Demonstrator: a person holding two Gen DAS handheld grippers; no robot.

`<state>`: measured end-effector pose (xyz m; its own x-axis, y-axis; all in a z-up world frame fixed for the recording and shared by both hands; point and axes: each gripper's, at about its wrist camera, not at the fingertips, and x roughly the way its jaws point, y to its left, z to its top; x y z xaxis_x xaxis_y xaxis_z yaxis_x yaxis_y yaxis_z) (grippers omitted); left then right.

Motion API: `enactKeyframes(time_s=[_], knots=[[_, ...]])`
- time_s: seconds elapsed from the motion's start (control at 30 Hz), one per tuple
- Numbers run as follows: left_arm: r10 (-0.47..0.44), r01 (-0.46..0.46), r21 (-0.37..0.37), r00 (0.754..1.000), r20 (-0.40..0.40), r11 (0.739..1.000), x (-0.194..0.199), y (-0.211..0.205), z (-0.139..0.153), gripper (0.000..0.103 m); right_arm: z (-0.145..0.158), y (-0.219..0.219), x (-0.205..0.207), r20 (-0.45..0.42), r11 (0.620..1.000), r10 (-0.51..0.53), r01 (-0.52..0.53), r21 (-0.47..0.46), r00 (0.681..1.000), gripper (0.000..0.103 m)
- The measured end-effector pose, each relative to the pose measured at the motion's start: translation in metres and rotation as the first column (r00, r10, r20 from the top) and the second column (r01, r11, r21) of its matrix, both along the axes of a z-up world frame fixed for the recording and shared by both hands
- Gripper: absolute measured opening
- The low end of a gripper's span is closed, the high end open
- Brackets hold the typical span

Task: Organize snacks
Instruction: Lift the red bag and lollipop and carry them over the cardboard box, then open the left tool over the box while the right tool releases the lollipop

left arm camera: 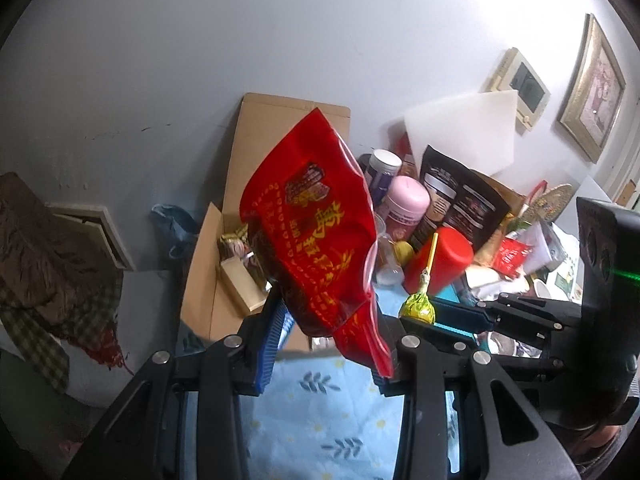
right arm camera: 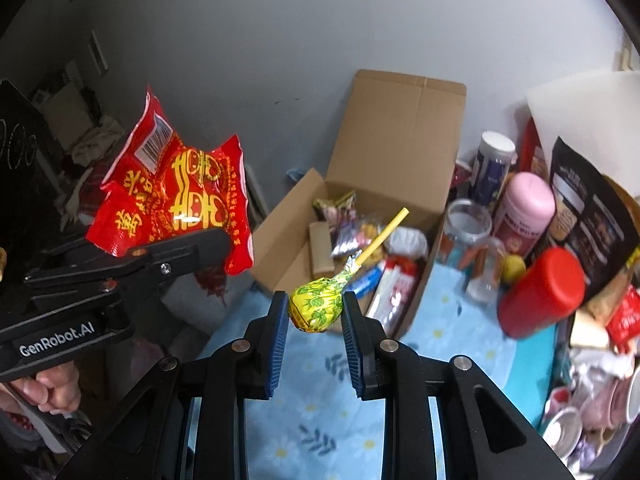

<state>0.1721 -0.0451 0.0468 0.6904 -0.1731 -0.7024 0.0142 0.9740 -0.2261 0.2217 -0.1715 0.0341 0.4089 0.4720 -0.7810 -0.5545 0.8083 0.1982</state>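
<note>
Right gripper (right arm camera: 315,314) clamping lollipop (right arm camera: 317,307), cardboard box (right arm camera: 400,140) beyond

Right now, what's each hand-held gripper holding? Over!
Left hand-held gripper shut on red snack bag. Right hand-held gripper shut on lollipop. Both held above open cardboard box. Nothing blocking.

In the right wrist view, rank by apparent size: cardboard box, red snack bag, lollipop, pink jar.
1. cardboard box
2. red snack bag, nearer the camera, so unsure against the box
3. pink jar
4. lollipop
</note>
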Motion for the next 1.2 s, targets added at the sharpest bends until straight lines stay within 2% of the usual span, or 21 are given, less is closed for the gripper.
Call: enactKeyframes(time_s=[0.3,0.7,0.93,1.2], knots=[[-0.017,0.018,0.02,0.999,-0.052,1.0,0.071,0.016,-0.033,0.037,-0.025,0.019,0.071,0.002,0.999,-0.024,0.024,-0.035,1.0,0.026],[-0.024,0.036,0.076,0.988,-0.149,0.996,0.145,0.034,-0.112,0.037,-0.109,0.044,0.148,-0.06,0.993,-0.056,0.049,-0.104,0.997,0.026],[-0.026,0.049,0.106,0.978,-0.207,0.993,0.17,0.038,-0.156,0.037,-0.156,0.053,0.174,-0.123,0.988,-0.078,0.06,-0.145,0.989,0.026],[-0.036,0.062,0.094,0.964,-0.262,0.994,0.18,0.043,-0.191,0.038,-0.188,0.063,0.182,-0.157,0.975,-0.084,0.049,-0.218,0.984,0.026]])
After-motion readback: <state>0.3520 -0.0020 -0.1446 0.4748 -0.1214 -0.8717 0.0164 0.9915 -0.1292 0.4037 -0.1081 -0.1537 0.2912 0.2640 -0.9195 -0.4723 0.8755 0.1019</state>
